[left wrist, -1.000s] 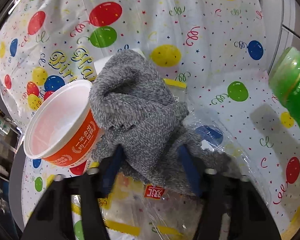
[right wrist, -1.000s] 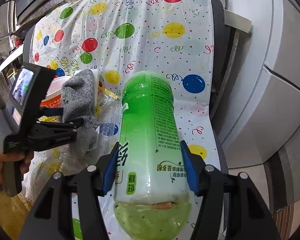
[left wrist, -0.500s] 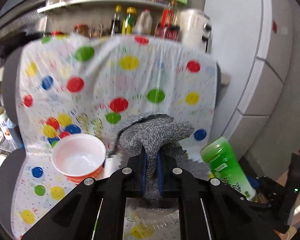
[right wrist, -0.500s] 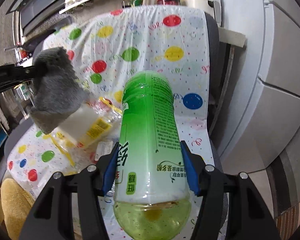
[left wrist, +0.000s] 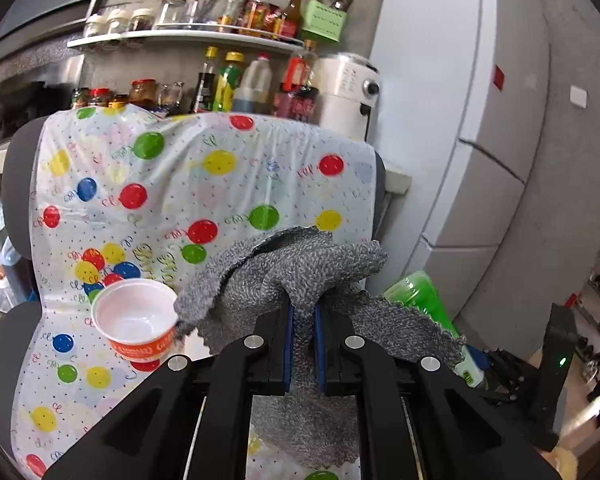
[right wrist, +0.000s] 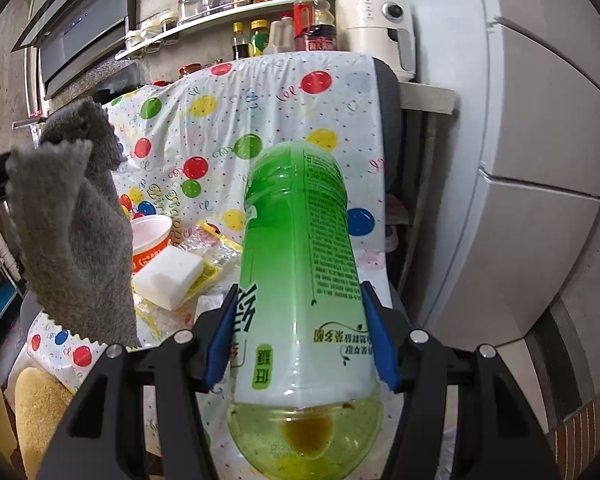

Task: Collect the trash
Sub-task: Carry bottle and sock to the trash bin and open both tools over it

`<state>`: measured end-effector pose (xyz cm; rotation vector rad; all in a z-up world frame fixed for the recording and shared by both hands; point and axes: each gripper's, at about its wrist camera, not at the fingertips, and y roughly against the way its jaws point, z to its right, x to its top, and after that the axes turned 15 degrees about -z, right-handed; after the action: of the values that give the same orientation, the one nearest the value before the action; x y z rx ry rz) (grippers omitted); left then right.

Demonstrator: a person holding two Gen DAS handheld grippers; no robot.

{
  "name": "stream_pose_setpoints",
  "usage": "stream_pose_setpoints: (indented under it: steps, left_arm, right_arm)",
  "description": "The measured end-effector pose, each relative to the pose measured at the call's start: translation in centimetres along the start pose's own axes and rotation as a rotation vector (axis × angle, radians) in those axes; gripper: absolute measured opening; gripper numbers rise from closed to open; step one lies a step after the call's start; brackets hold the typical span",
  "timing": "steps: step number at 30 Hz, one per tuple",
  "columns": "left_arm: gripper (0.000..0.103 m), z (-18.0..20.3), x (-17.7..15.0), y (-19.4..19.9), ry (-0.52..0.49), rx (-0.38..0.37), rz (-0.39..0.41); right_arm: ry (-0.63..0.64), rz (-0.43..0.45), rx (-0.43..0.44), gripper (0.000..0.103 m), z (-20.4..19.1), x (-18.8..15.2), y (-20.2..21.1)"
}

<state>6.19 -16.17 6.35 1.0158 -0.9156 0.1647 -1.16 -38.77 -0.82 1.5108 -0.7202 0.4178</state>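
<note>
My left gripper (left wrist: 302, 344) is shut on a grey knitted cloth (left wrist: 300, 276), which hangs in the air above the seat and also shows at the left of the right wrist view (right wrist: 72, 232). My right gripper (right wrist: 300, 344) is shut on a green plastic bottle (right wrist: 300, 248) with a little liquid in its base; that bottle (left wrist: 420, 296) peeks out behind the cloth in the left wrist view. On the balloon-print cover (left wrist: 180, 184) lie an orange-and-white paper cup (left wrist: 134, 324), a white sponge block (right wrist: 168, 276) and clear wrappers with yellow print (right wrist: 216, 248).
The cover drapes a chair (right wrist: 390, 80) in front of a kitchen counter with bottles (left wrist: 228, 80), jars and a white appliance (left wrist: 348, 92). A grey refrigerator (right wrist: 540, 160) stands at the right. A yellow sponge-like thing (right wrist: 36, 412) lies at the lower left.
My left gripper closed on the grey cloth and lifted it off the seat, uncovering the white sponge block and wrappers. My right gripper rose a little with the bottle still in it.
</note>
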Motion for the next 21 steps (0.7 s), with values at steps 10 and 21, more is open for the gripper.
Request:
stream_pose_setpoints:
  steps: [10,21]
  left_arm:
    - [0.009,2.0,-3.4,-7.5,-0.015,-0.026,-0.195]
    - [0.009,14.1,-0.7,-2.3,-0.129,-0.291,-0.009]
  right_arm:
    - [-0.045,-0.043,-0.019,0.057,2.7,-2.4,-0.6]
    - [-0.122,0.073,-0.186,0.057,9.5,-4.2,8.1]
